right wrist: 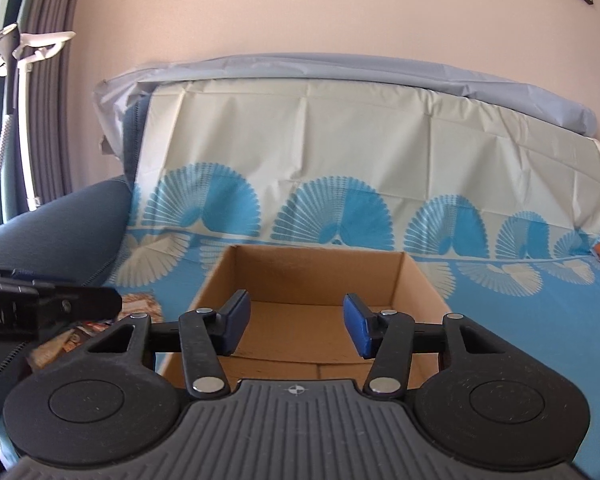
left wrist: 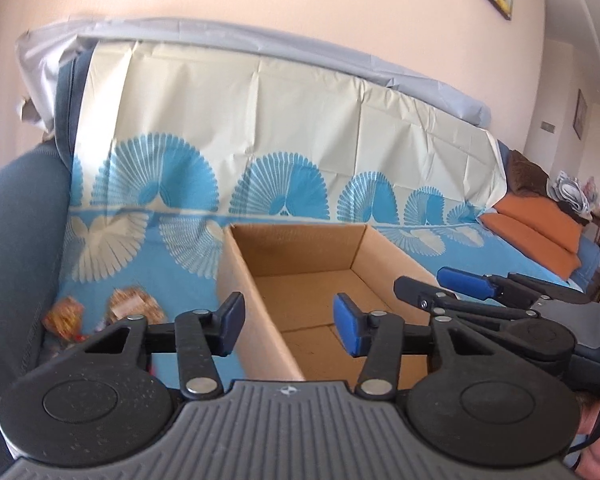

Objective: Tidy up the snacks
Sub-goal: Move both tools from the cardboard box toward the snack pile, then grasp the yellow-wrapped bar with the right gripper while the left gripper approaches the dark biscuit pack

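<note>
Cardboard box (right wrist: 316, 280) sits right in front of both claws on the blue fan-print cover (right wrist: 500, 280), and it looks empty inside. Left claw (left wrist: 288, 324) is half spread w/ nothing between its blue pads; its jaws sit either side of the box's left wall but don't touch it. Right claw (right wrist: 296, 328) is half spread too, nothing pinched. Snack packs (left wrist: 112, 312) lie down to the left of the left claw, by the sofa arm (left wrist: 16, 240). I'd say it's the start: no snack picked yet. Next, a claw must swing left, open over a pack & squeeze. Can't read any words on the packs, too blurry
</note>
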Tool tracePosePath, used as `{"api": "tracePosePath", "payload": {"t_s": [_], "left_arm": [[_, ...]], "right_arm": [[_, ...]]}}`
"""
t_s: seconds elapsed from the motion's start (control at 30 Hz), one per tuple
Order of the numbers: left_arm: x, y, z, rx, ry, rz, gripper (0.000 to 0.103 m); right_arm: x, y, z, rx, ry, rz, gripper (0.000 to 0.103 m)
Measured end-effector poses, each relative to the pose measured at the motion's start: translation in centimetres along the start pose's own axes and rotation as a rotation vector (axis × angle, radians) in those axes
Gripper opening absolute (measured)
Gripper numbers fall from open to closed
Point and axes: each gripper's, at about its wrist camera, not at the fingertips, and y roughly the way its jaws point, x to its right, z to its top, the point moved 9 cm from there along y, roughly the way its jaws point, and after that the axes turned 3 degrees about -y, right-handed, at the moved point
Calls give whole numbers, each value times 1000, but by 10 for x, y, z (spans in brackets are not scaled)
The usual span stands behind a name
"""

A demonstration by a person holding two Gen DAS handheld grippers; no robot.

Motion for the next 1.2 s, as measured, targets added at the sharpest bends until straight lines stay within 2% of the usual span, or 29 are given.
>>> {"api": "tracePosePath", "payload": {"t_s": [0.1, 0.2, 0.27, 0.33, 0.5, 0.6, 0.7, 0.83, 0.97, 1.1, 1.2], "left_arm": [[-27, -11, 0, -3, 45, 36, 39], [-55, -15, -11, -28, 51, 88, 39], [-68, -19, -18, -36, 11, 84, 39], [-71, -23, -18, -13, 51, 109, 39], [-88, -23, -44, -38, 73, 157, 40], [-114, -25, -68, -81, -4, 175, 40], [-140, -31, -71, -79, -109, 186, 40], [-151, -30, -77, -95, -121, 214, 40], [-157, -27, -77, -100, -157, 240, 40], [-167, -23, -78, -111, -213, 260, 43], [-175, -20, -79, -121, -254, 269, 49]], "right_arm": [[-24, 0, 2, 7, -14, 53, 53], [-48, -1, 1, 15, -37, 106, 54], [-65, 0, -3, 9, -75, 132, 54], [-80, -3, -1, 20, -95, 169, 54], [-117, -7, -14, 34, -191, 259, 54], [-135, -7, -26, 31, -247, 314, 54], [-149, -5, -37, 24, -285, 360, 54], [-166, 6, -52, -19, -276, 421, 54], [-185, 23, -67, -63, -254, 463, 49], [-201, 40, -84, -104, -306, 471, 49], [-204, 52, -88, -121, -320, 476, 51]]}}
